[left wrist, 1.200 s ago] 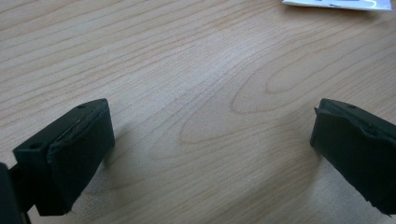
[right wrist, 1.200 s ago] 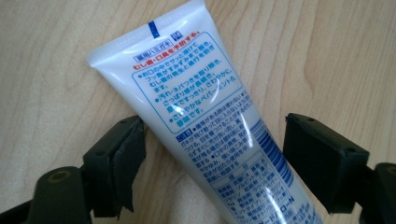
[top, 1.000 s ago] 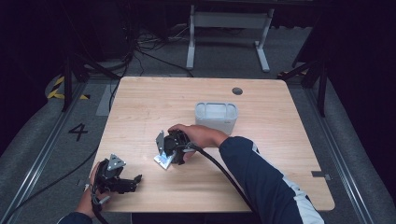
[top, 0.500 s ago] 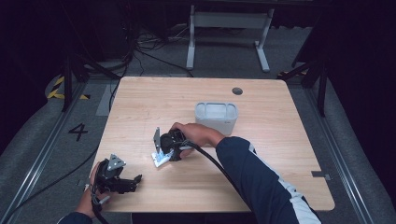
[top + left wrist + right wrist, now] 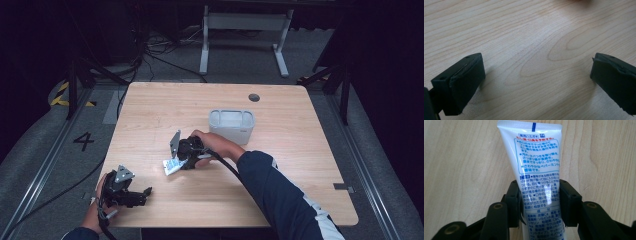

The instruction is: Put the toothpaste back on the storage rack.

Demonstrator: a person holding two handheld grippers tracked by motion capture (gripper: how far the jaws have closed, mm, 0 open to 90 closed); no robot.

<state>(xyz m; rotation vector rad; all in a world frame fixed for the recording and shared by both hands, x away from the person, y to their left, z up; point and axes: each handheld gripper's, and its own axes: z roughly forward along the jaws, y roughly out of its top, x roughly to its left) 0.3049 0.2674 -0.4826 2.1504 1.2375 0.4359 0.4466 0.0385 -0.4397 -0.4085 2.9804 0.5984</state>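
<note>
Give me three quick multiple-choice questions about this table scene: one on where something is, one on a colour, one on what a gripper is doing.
1. Where does the bin stand relative to the right gripper?
A. Nearer the person
B. Farther from the person, toward the table's far edge
C. On the floor

2. What colour is the tube's body?
A. White with blue print
B. Solid red
C. Black

3. What is the left gripper doing?
A. Squeezing the tube
B. Holding the bin
C. Standing open over bare wood

Answers: 1 B, the high view shows the bin beyond the gripper. 2 A, the right gripper view shows a white tube with blue lettering between the fingers, which have just been closing and now press its sides. 3 C, the left gripper view shows wide-apart fingers with nothing between.
</note>
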